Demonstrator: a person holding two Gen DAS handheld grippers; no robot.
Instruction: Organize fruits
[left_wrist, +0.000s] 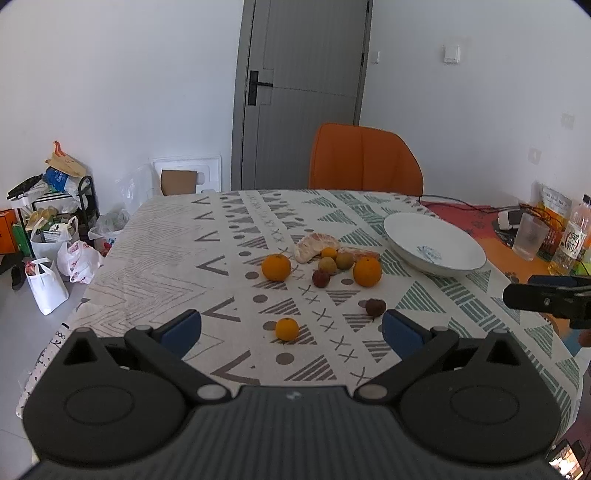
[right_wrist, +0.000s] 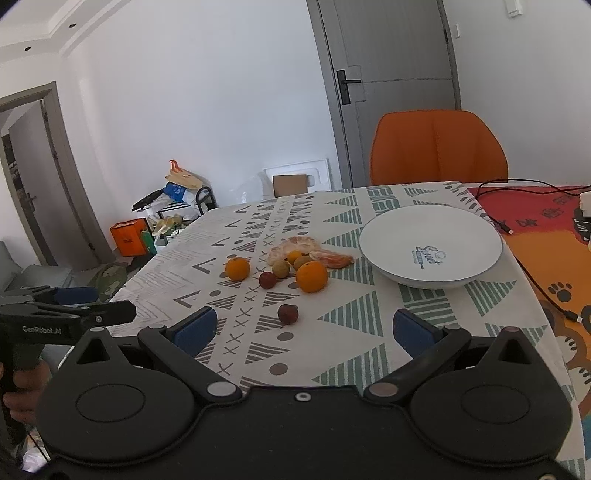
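Fruit lies loose on the patterned tablecloth (left_wrist: 155, 258): two oranges (left_wrist: 276, 267) (left_wrist: 366, 271), a small orange (left_wrist: 287, 329) nearest me, dark lychees (left_wrist: 375, 307) (left_wrist: 320, 278), several small round fruits and peeled citrus segments (left_wrist: 312, 247). An empty white bowl (left_wrist: 434, 243) (right_wrist: 430, 245) stands to the right of the pile. My left gripper (left_wrist: 291, 328) hangs open above the near table, the small orange between its blue pads without touching. My right gripper (right_wrist: 303, 330) is open too, a lychee (right_wrist: 287, 314) just ahead of it. Each gripper shows at the edge of the other view.
An orange chair (left_wrist: 364, 160) stands behind the table. At the right lie a red-orange mat (right_wrist: 546, 229), cables (right_wrist: 517, 184), a glass (left_wrist: 529, 236) and a bottle (left_wrist: 572, 236). Bags and boxes (left_wrist: 55, 240) crowd the floor at left. A grey door (left_wrist: 303, 92) is behind.
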